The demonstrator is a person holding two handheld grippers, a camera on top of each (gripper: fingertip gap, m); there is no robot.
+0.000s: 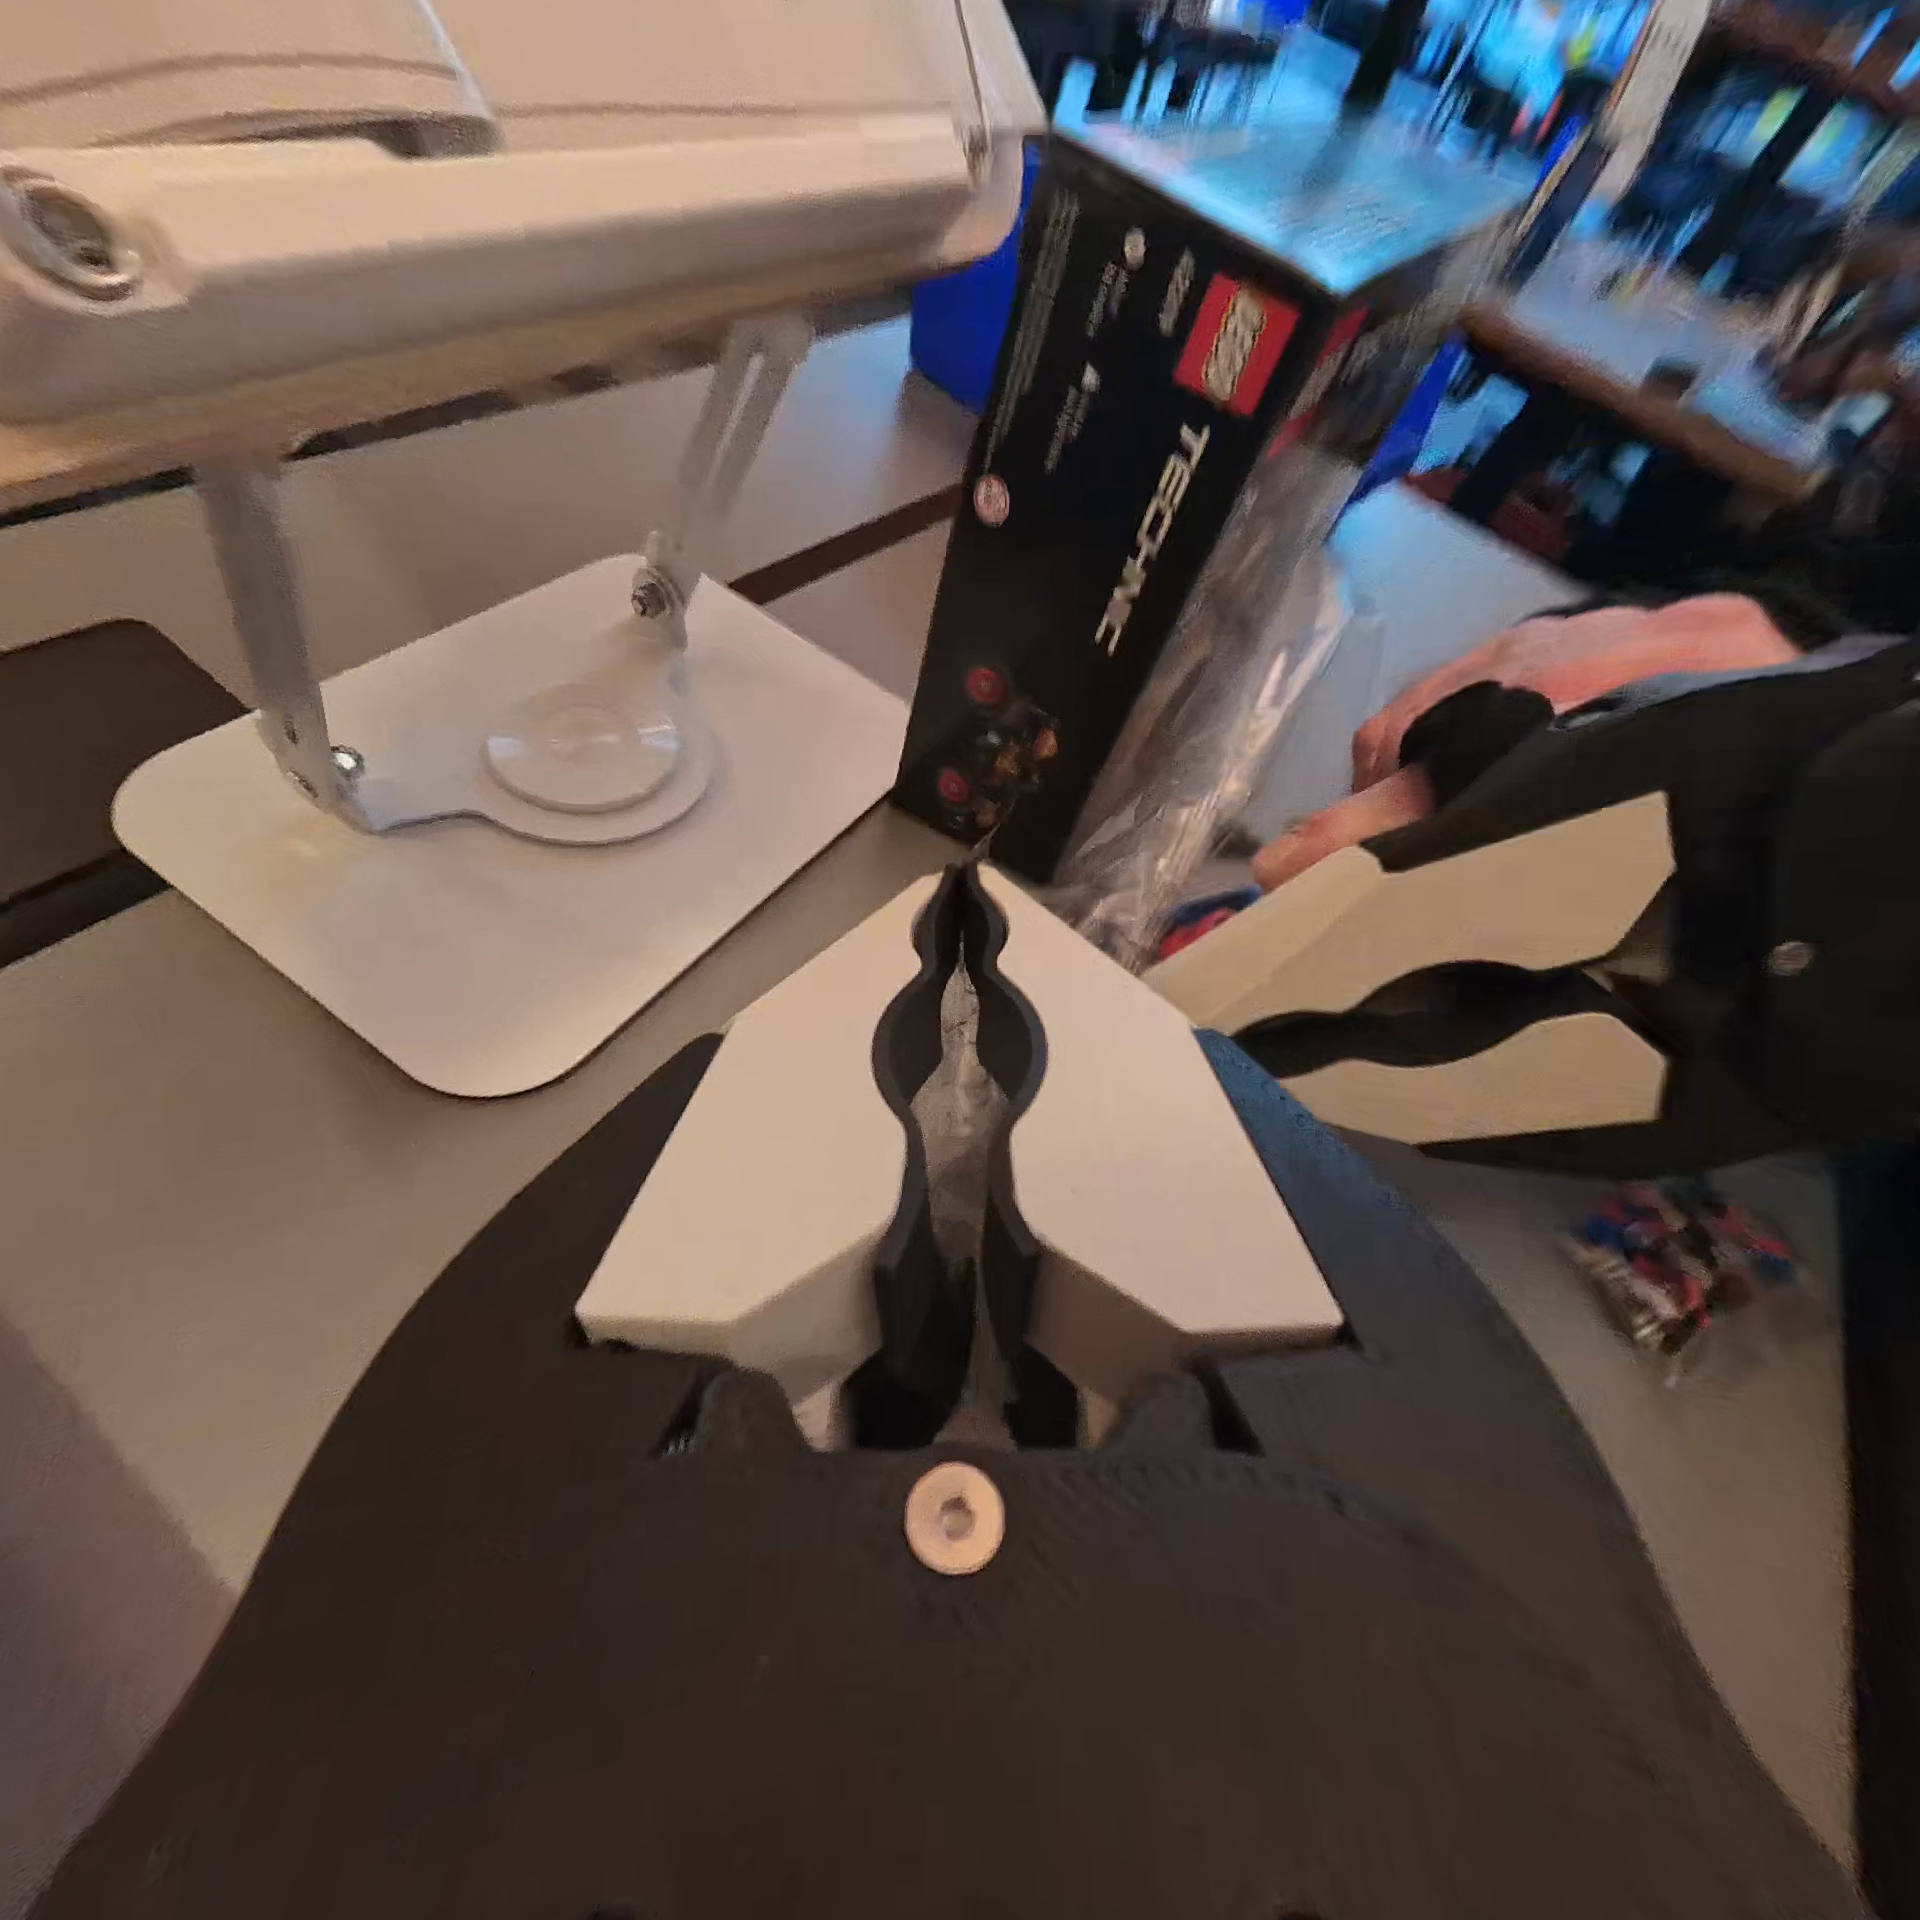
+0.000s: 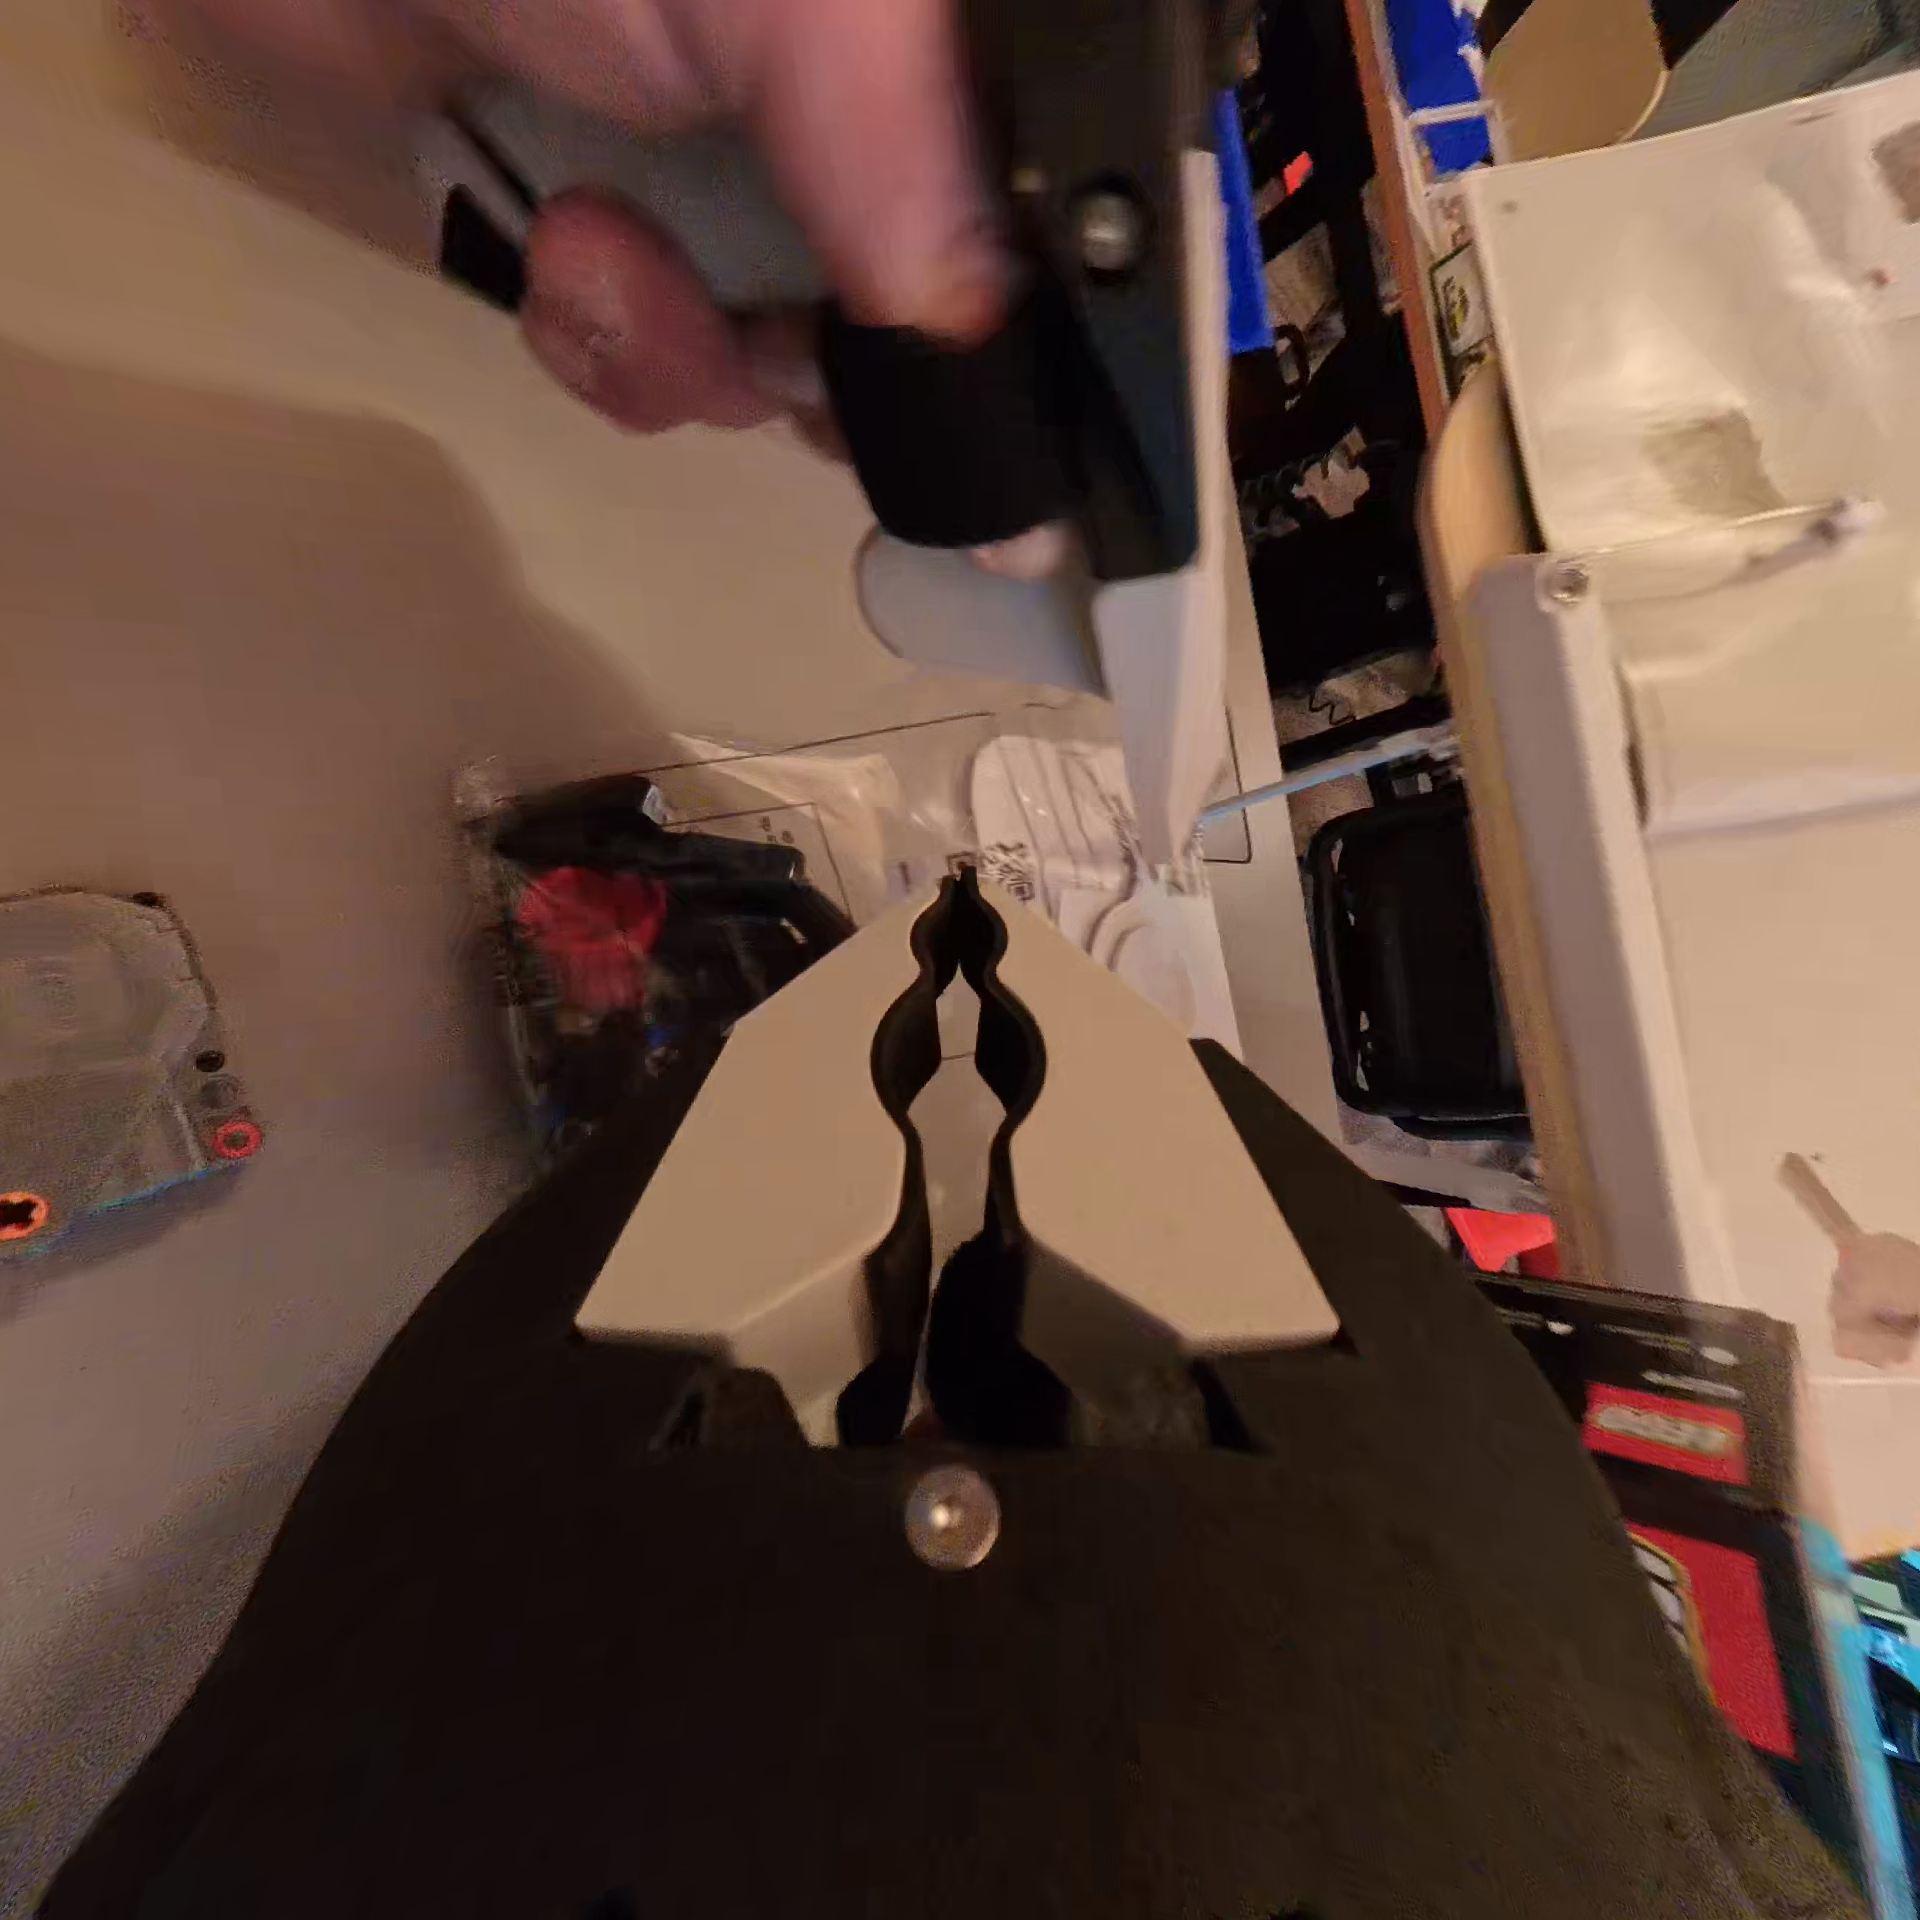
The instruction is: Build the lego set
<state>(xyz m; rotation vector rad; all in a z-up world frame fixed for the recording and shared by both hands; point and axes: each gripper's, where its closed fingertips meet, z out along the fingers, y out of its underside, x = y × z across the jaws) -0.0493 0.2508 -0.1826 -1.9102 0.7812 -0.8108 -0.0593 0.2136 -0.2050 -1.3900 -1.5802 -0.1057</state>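
Observation:
A clear plastic bag of Lego parts (image 2: 665,894), holding black and red pieces, lies on the beige table. It also shows in the left wrist view (image 1: 1174,831), in front of the upright black Lego box (image 1: 1122,499). My left gripper (image 1: 961,878) is shut, with crinkled bag plastic showing between its fingers. In the right wrist view the left gripper (image 2: 1169,821) pinches the bag's far edge. My right gripper (image 2: 961,883) is shut with its tips on the same bag. It also shows in the left wrist view (image 1: 1174,977), close beside the left gripper.
A white stand with a flat base plate (image 1: 468,914) stands at the left. A second bag of small parts (image 1: 1683,1268) lies at the right. Another clear bag (image 2: 104,1060) lies at the left. The box also shows in the right wrist view (image 2: 1683,1507). Shelves are behind. Left tips to right tips: about 4 cm.

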